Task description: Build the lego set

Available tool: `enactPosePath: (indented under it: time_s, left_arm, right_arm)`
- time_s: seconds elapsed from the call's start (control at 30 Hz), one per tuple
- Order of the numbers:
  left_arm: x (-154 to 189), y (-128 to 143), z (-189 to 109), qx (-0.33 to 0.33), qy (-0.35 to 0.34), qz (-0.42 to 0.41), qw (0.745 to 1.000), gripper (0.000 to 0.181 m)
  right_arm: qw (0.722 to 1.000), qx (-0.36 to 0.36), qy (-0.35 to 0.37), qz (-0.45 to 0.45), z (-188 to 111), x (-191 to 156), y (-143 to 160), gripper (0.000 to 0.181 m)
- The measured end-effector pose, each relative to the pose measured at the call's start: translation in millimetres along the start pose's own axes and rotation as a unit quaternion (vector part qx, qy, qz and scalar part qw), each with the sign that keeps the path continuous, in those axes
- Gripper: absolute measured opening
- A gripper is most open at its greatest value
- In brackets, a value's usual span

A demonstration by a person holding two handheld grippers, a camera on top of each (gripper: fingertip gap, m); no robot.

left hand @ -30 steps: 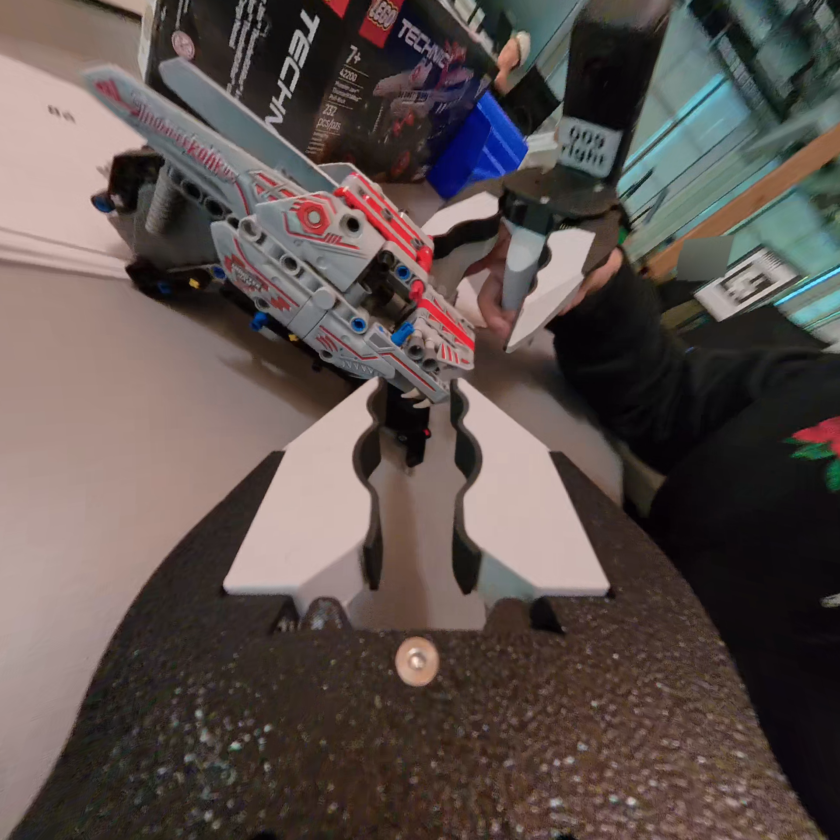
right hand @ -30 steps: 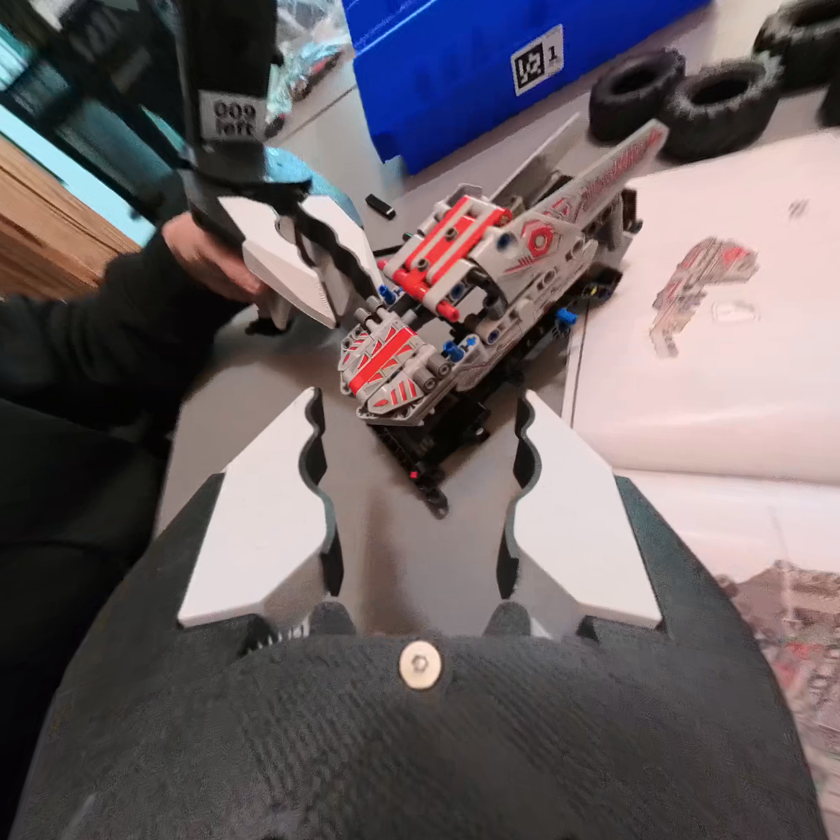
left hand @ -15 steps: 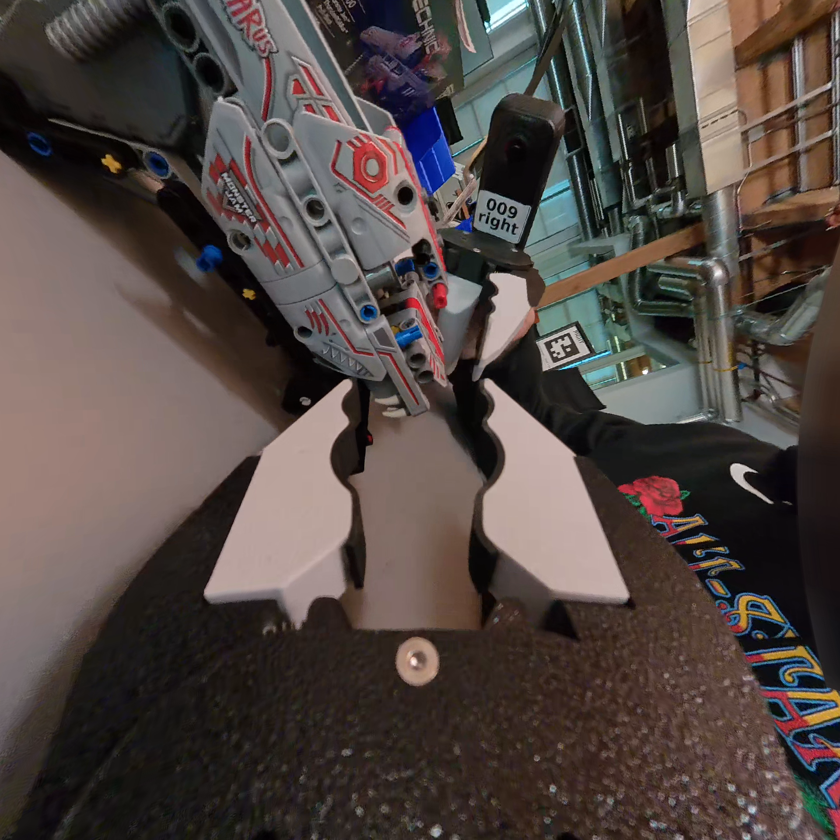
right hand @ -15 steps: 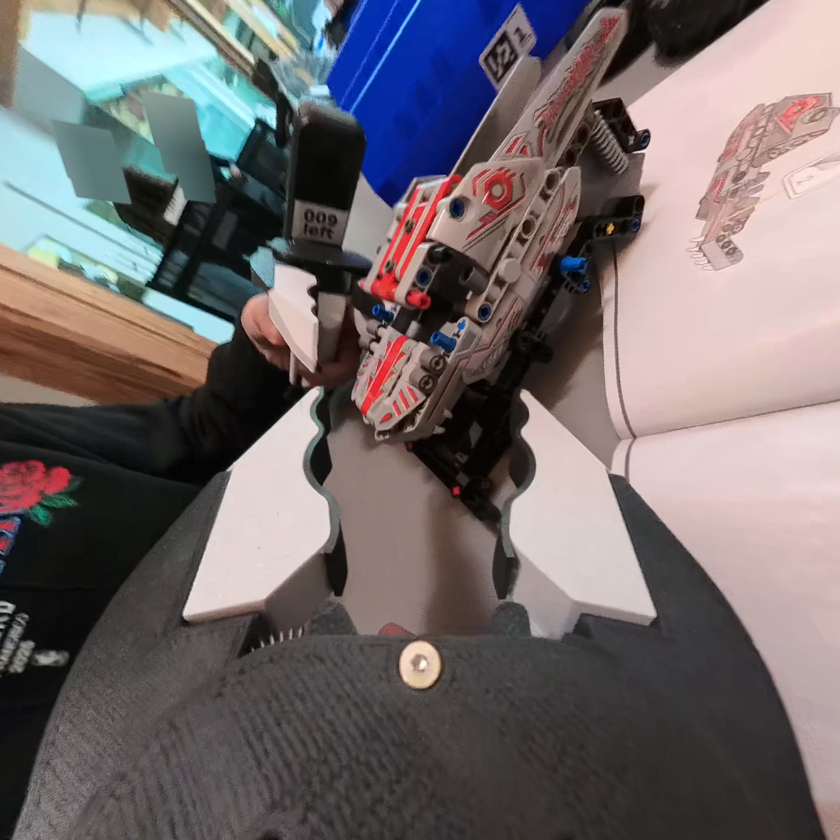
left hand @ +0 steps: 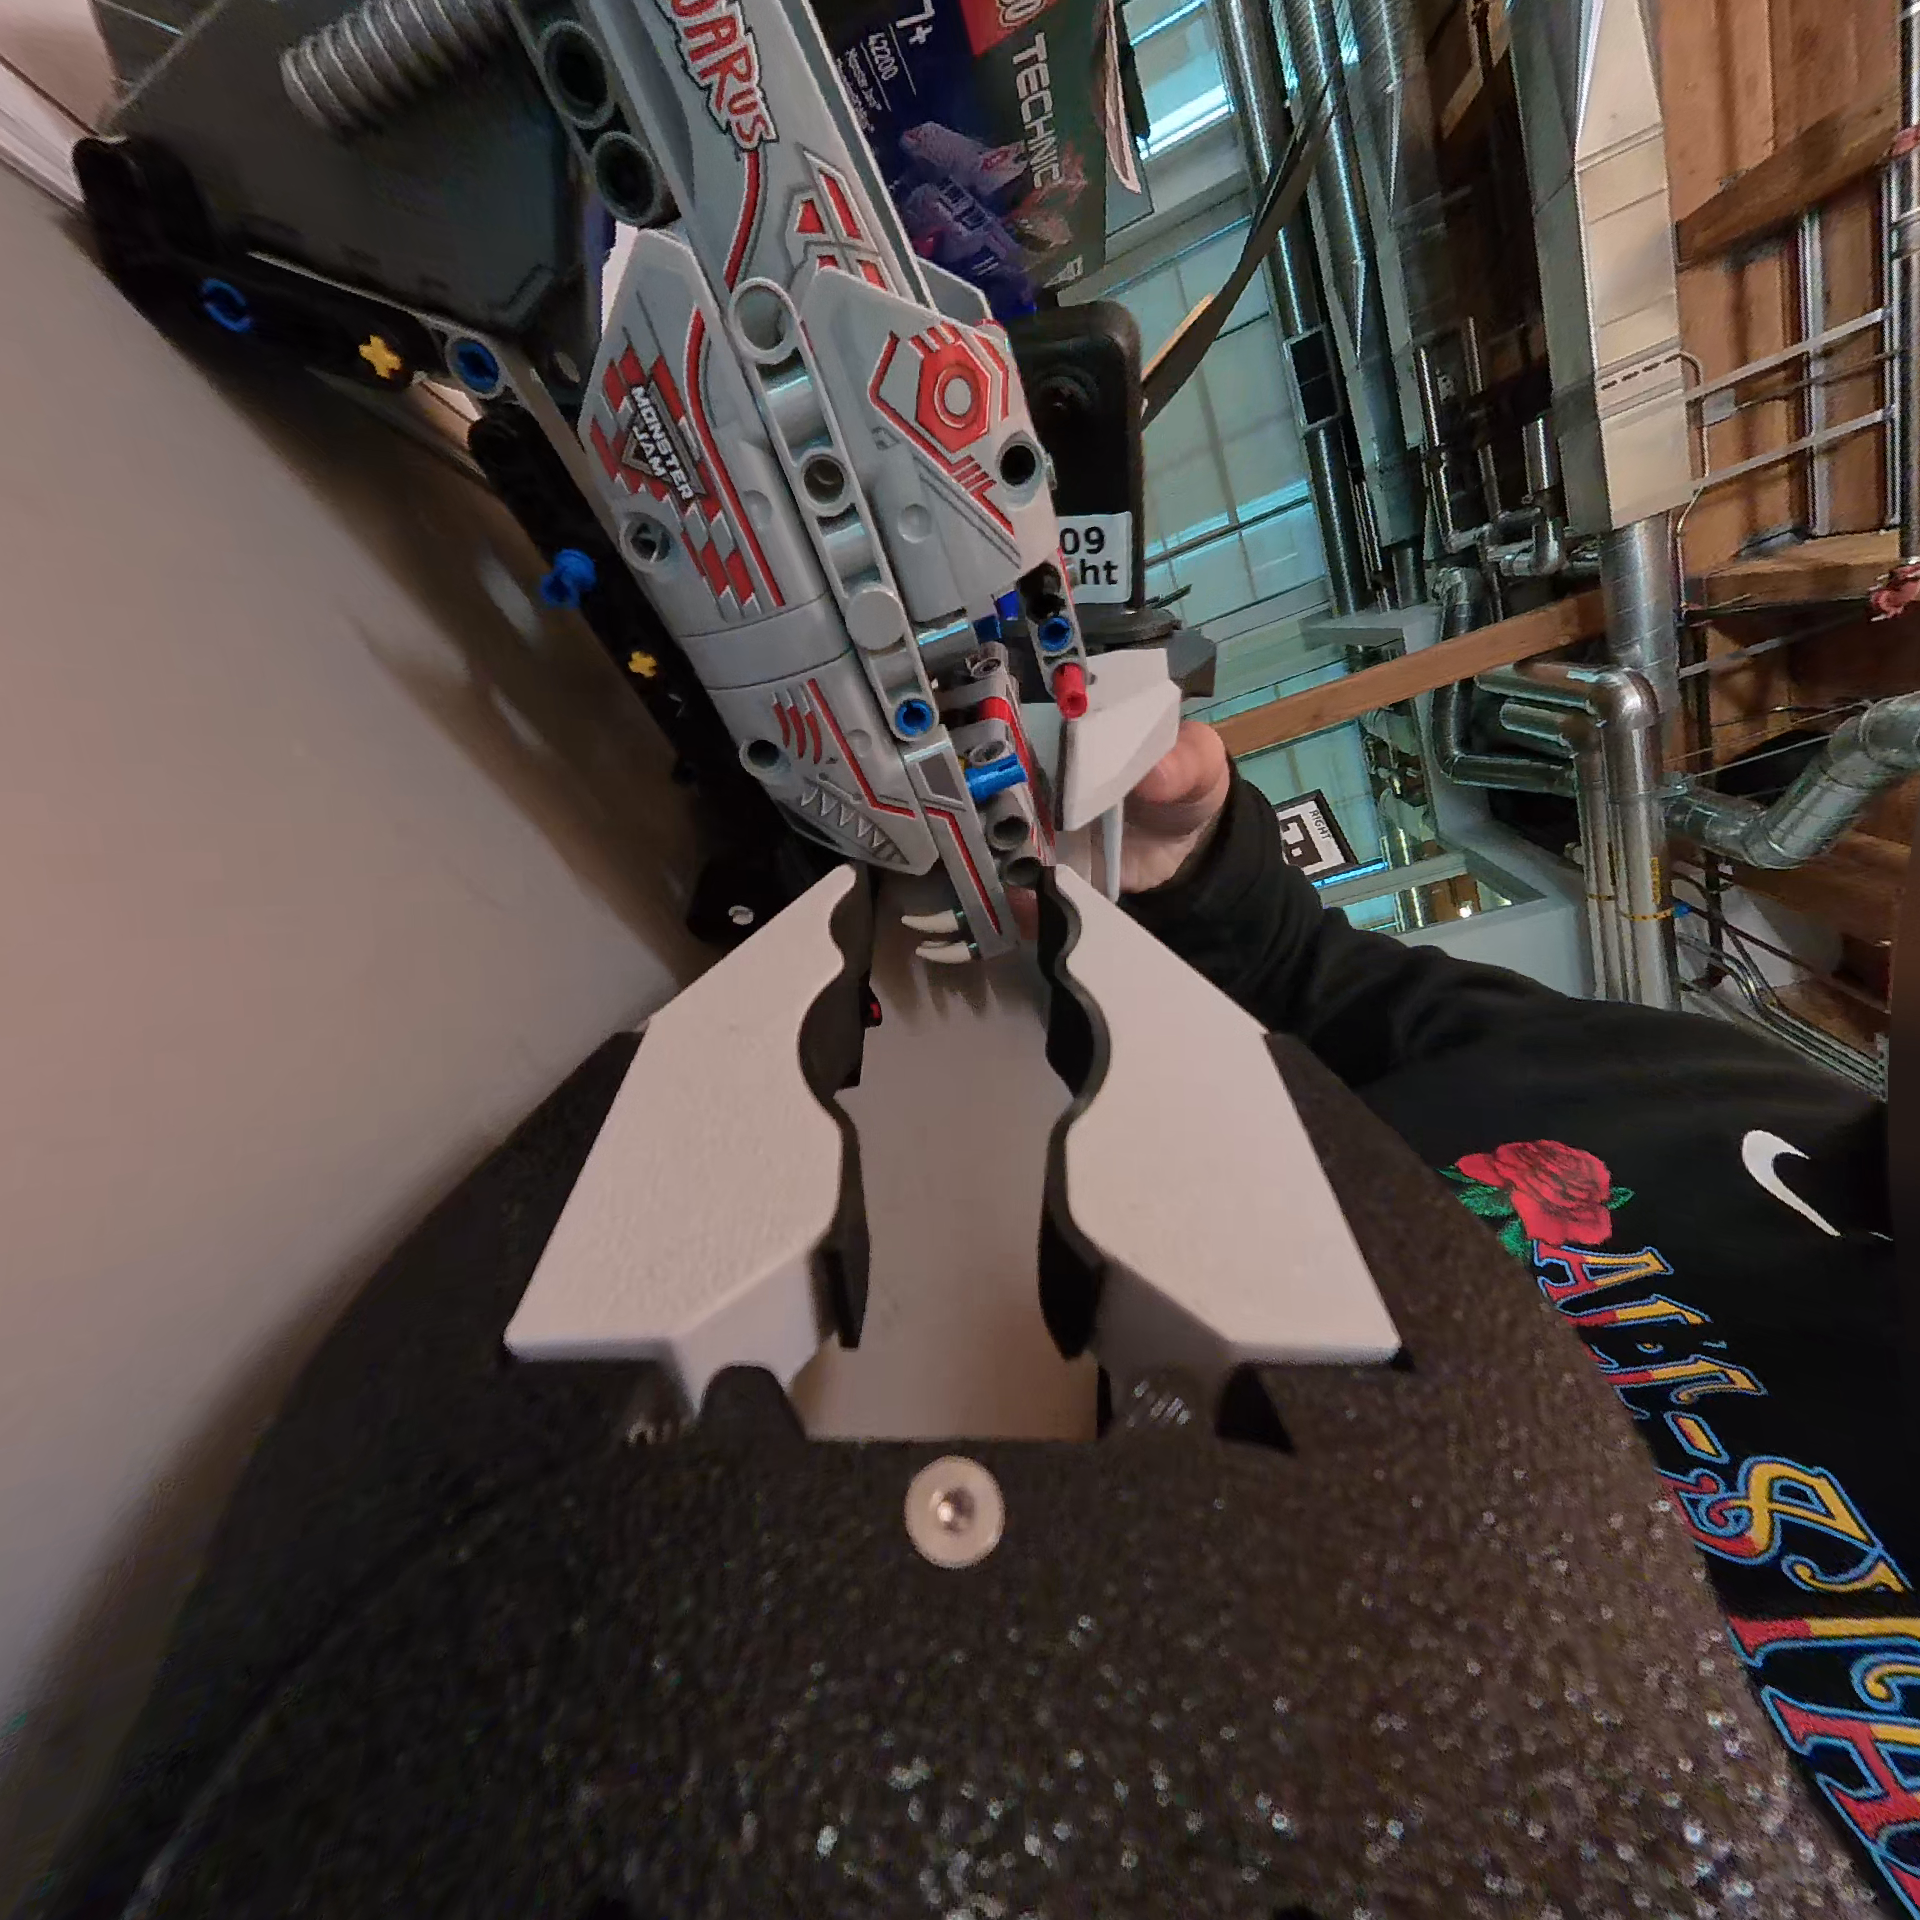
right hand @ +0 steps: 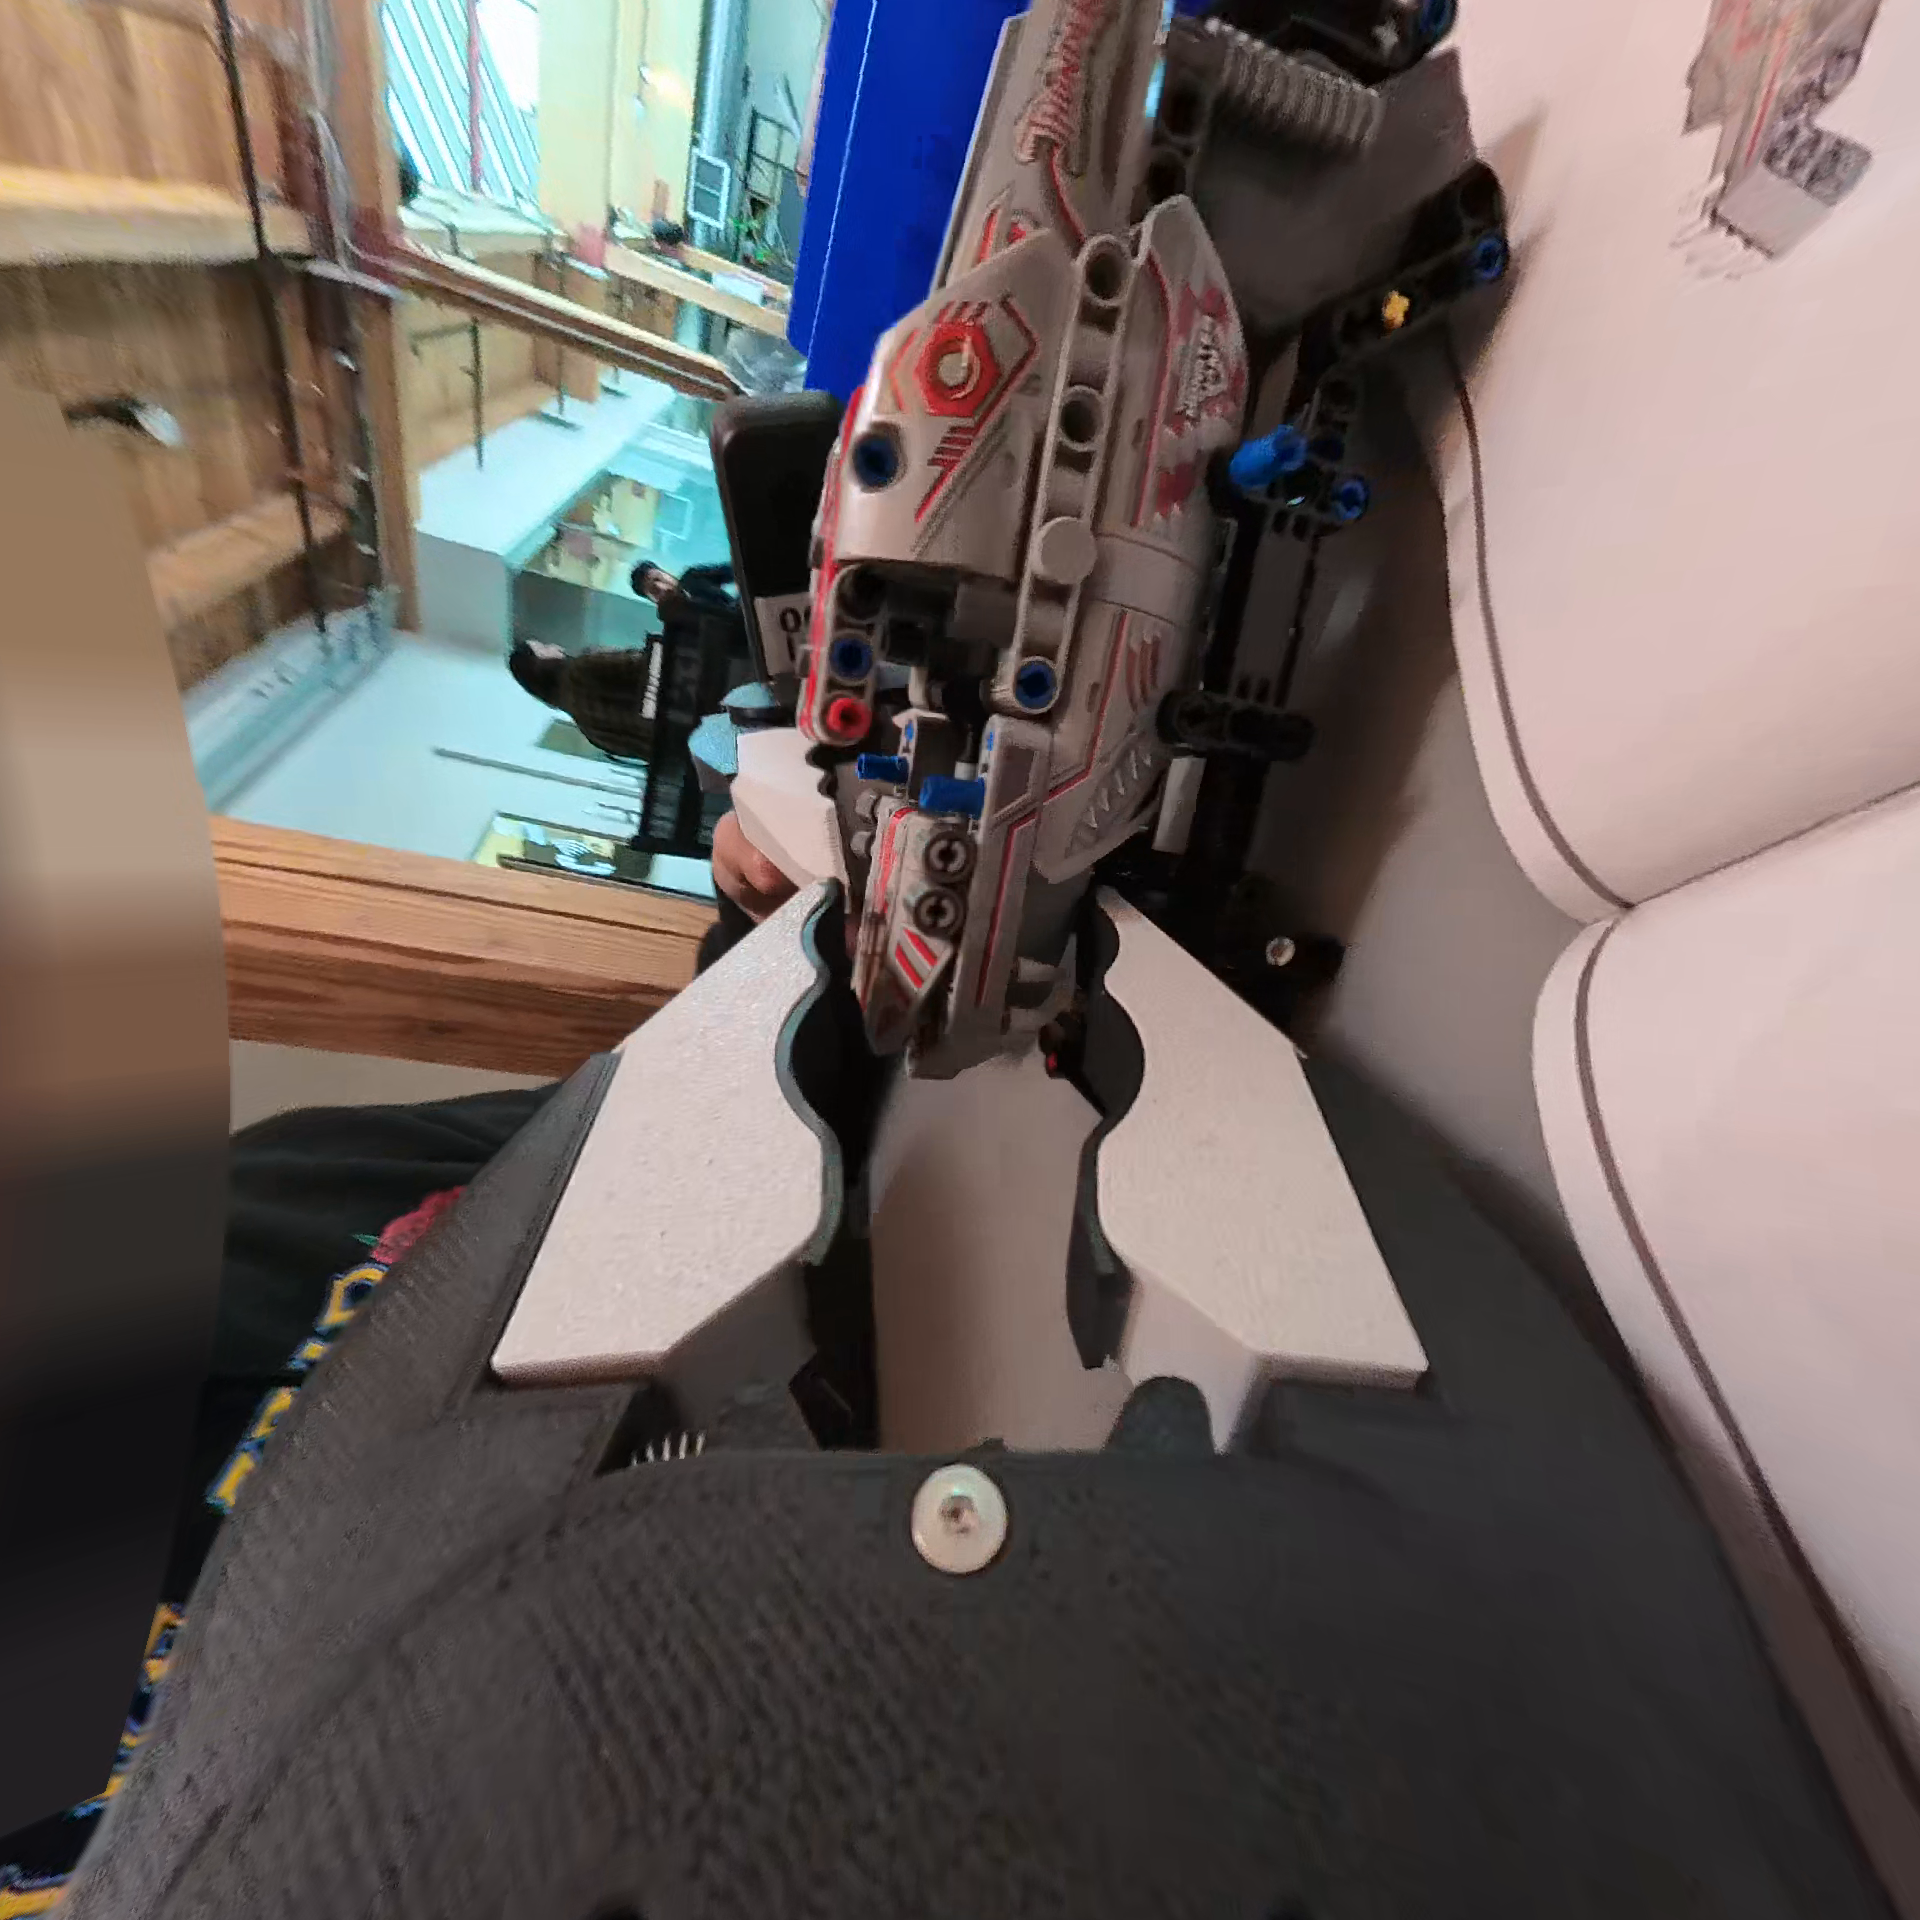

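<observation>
The grey and red lego model [left hand: 831, 540] lies with its black chassis along the table, and it also shows in the right wrist view [right hand: 1039, 520]. My left gripper [left hand: 951, 914] is closed on the model's toothed nose, the tips pressing it from both sides. My right gripper [right hand: 966, 935] is closed on the same front end from the opposite side. The right gripper's white finger [left hand: 1117, 748] shows behind the model in the left wrist view. The left gripper's finger [right hand: 779, 800] shows behind it in the right wrist view. Both views are rolled sideways.
The beige table [left hand: 260, 935] runs along the left. The set's box [left hand: 997, 135] stands behind the model. An open instruction booklet [right hand: 1714, 623] lies close beside the model. A blue bin [right hand: 883, 156] is behind it. A person's black sleeve [left hand: 1403, 1018] is at the right. The tips of both grippers are at nearly the same place.
Both grippers moved in on the model's front, rolled sideways, and narrowed their fingers onto its nose. One second ago the right gripper was wide open and short of the model.
</observation>
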State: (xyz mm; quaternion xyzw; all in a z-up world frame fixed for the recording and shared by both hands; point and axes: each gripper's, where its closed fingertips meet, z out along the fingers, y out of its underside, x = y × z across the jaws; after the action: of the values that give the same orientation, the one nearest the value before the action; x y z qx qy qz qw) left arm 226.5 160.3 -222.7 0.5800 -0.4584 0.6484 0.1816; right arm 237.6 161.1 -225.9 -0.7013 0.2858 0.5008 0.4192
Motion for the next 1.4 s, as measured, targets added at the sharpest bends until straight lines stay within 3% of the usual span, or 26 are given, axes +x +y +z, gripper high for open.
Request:
enactPosePath:
  time_s: [0.3,0.5,0.8,0.9,0.97,1.03,1.07,1.17,1.27,1.4]
  left_arm:
    - [-3,-6,0,0.024,-0.009,0.007,1.000,0.028]
    - [-4,-7,2,0.044,-0.025,0.022,0.998,0.028]
    - [0,5,1,0.018,-0.019,0.050,0.998,0.024]
    - [8,18,-3,0.001,-0.018,0.097,0.995,0.024]
    - [10,23,-9,-0.007,-0.054,0.183,0.982,0.020]
    - [12,13,-16,0.021,-0.125,0.303,0.944,0.020]
    - [13,5,-19,0.038,-0.169,0.380,0.909,0.020]
    - [6,-8,-22,0.032,-0.295,0.582,0.757,0.031]
    - [-8,-1,-10,-0.016,-0.346,0.680,0.646,0.046]
    - [-5,-8,-7,-0.012,-0.393,0.769,0.504,0.040]
  right_arm:
    - [0.995,0.071,-0.014,0.074,4,5,-11,0.037]
    - [0.993,0.103,0.001,0.055,3,6,-12,0.038]
    - [0.989,0.128,-0.030,0.070,0,2,-11,0.032]
    - [0.986,0.139,-0.043,0.083,-6,0,-5,0.031]
    - [0.985,0.143,-0.045,0.083,-10,-1,-1,0.031]
    - [0.986,0.140,-0.048,0.081,-13,-2,3,0.031]
    - [0.985,0.140,-0.050,0.082,-15,-3,4,0.031]
    - [0.986,0.136,-0.054,0.074,-19,-4,8,0.032]
    - [0.988,0.139,-0.049,0.046,-26,-7,12,0.045]
    - [0.992,0.116,0.016,-0.051,-44,-13,33,0.061]
